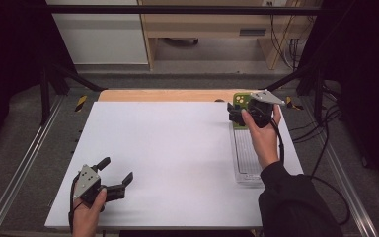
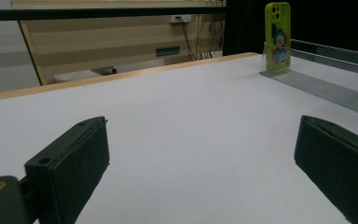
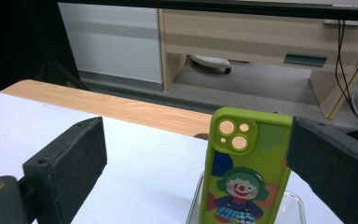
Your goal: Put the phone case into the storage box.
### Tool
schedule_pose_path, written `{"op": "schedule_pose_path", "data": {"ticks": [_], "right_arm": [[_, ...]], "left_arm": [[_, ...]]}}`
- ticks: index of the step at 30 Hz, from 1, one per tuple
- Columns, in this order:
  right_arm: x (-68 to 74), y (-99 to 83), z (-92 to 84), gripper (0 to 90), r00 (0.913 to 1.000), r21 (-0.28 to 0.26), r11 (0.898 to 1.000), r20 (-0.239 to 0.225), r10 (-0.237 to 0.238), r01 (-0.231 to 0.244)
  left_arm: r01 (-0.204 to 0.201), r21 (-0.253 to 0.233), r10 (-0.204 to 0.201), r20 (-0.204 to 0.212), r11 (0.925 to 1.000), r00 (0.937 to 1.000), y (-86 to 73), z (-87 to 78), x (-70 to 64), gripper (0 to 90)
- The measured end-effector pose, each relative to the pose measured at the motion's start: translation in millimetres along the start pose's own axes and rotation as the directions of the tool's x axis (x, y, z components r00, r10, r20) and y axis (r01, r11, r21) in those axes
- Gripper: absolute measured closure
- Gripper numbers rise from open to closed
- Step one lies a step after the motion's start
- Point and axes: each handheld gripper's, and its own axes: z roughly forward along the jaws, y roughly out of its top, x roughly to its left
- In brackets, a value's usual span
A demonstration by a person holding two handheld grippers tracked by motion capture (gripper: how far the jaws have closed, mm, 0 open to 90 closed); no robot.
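Two tools wide open, holding nothing. Right tool (image 1: pixel 240 114) at 1 o'clock straddles phone case (image 3: pixel 247 168) in clear stand (image 1: pixel 246 153); next: close. Left tool (image 1: pixel 116 177) idle on desk (image 1: pixel 177 148).

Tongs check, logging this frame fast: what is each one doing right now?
Left tongs: open, holding nothing, low over the white table.
Right tongs: open around the upright green phone case, not clamped on it.

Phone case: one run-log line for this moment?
phone case upright at rack far end | right gripper open around it | left gripper open, idle near edge
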Motion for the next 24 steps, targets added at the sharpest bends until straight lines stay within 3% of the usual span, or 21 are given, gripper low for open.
{"op": "schedule_pose_path", "data": {"ticks": [11, 24], "right_arm": [[-1.2, 1.4, -14.2, 7.9, 0.9997, -0.010, 1.000, -0.024, -0.004, 0.004], [-13.6, -4.0, -39.1, 7.0, 0.9993, -0.032, 0.999, -0.034, 0.013, -0.015]], "left_arm": [[0.003, -0.004, -0.003, 0.006, 1.0000, 1.0000, -0.2, 0.1, 0.0, 2.5], [0.020, -0.005, -0.020, -0.007, 0.9998, 0.9998, -2.0, -0.5, 3.9, 2.5]]}}
